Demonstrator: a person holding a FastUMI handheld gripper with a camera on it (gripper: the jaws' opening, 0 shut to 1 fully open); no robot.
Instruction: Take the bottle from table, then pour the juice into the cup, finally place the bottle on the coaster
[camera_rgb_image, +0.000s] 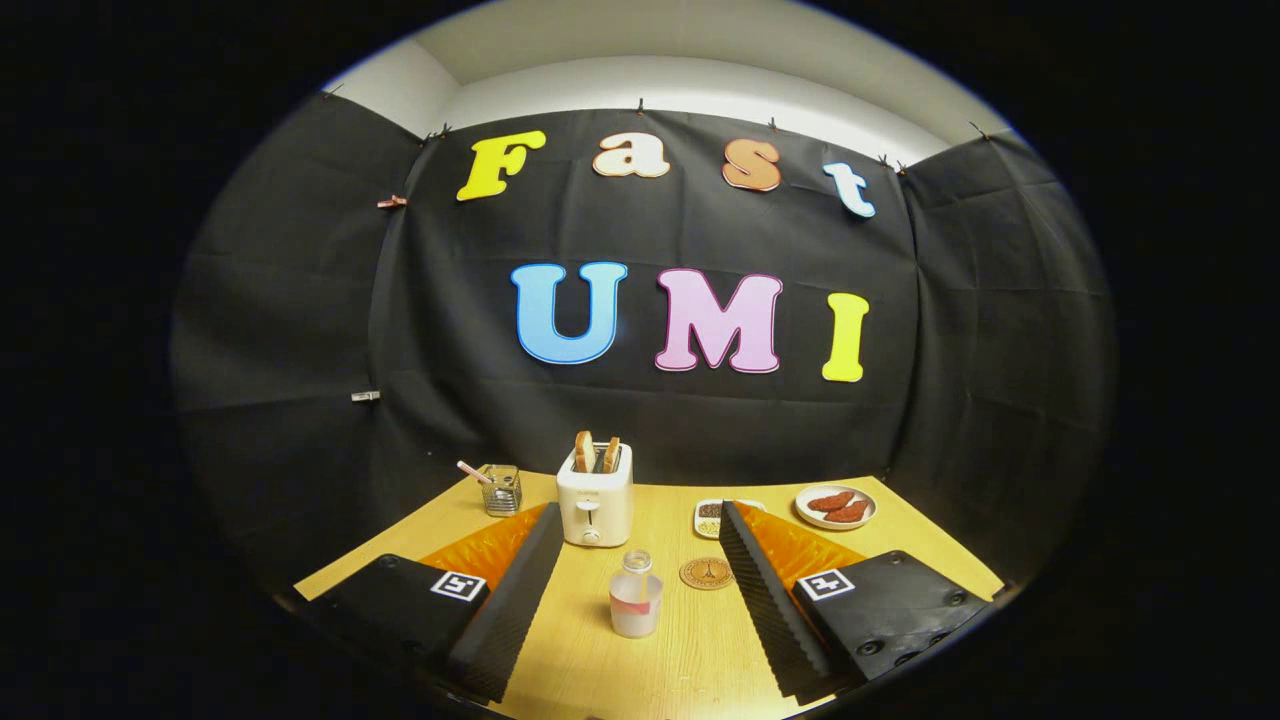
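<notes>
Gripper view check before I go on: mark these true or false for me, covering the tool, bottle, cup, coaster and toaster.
1. The tool is shut on the small clear plastic bottle. False: its fingers are spread wide, and the bottle stands untouched between them on the light wooden table.
2. The frosted translucent cup stands right in front of the bottle. True.
3. The round brown coaster carries the bottle. False: the coaster is bare, lying beside the bottle.
4. The cream toaster holds two slices of toast. True.
5. The white plate with brown food sits beyond the fingers. True.
6. The cup lies tipped over. False: it is upright.
</notes>
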